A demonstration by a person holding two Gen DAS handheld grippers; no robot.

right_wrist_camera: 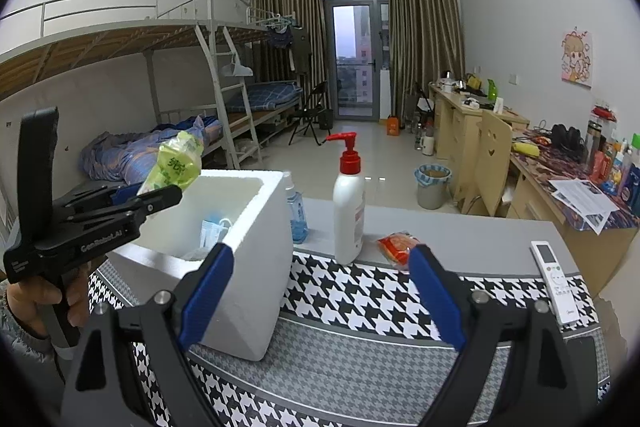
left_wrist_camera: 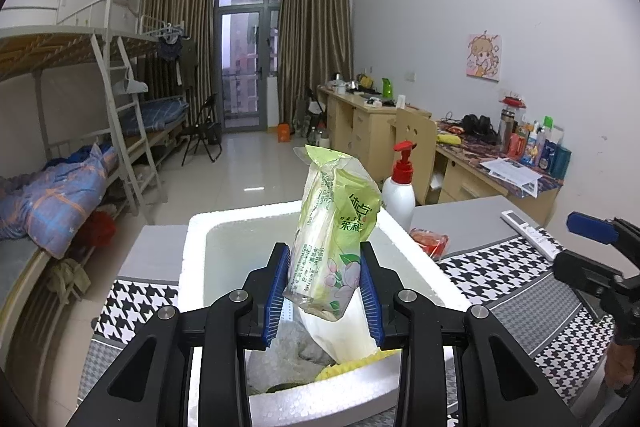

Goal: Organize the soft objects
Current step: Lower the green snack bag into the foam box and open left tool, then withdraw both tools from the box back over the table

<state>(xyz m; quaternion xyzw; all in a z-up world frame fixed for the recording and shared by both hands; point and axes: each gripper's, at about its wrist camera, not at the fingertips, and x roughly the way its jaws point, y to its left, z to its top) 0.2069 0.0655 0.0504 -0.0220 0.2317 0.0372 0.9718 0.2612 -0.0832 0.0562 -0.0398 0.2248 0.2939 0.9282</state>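
My left gripper (left_wrist_camera: pixel 325 291) is shut on a green tissue pack (left_wrist_camera: pixel 334 227) and holds it upright over the white foam box (left_wrist_camera: pixel 240 219). The box holds a grey towel (left_wrist_camera: pixel 288 347), a white bag and something yellow. In the right wrist view the left gripper (right_wrist_camera: pixel 160 193) holds the green pack (right_wrist_camera: pixel 176 165) above the box (right_wrist_camera: pixel 256 267), where blue masks (right_wrist_camera: pixel 214 229) lie inside. My right gripper (right_wrist_camera: pixel 316 287) is open and empty, low over the houndstooth cloth (right_wrist_camera: pixel 360 295), right of the box. A red packet (right_wrist_camera: pixel 398 245) lies beyond it.
A white pump bottle (right_wrist_camera: pixel 349 211) with a red top stands behind the cloth, a blue bottle (right_wrist_camera: pixel 297 215) beside the box. A white remote (right_wrist_camera: pixel 556 283) lies at the right. Desks (right_wrist_camera: pixel 472 131), a chair and bunk beds (right_wrist_camera: pixel 160 75) fill the room.
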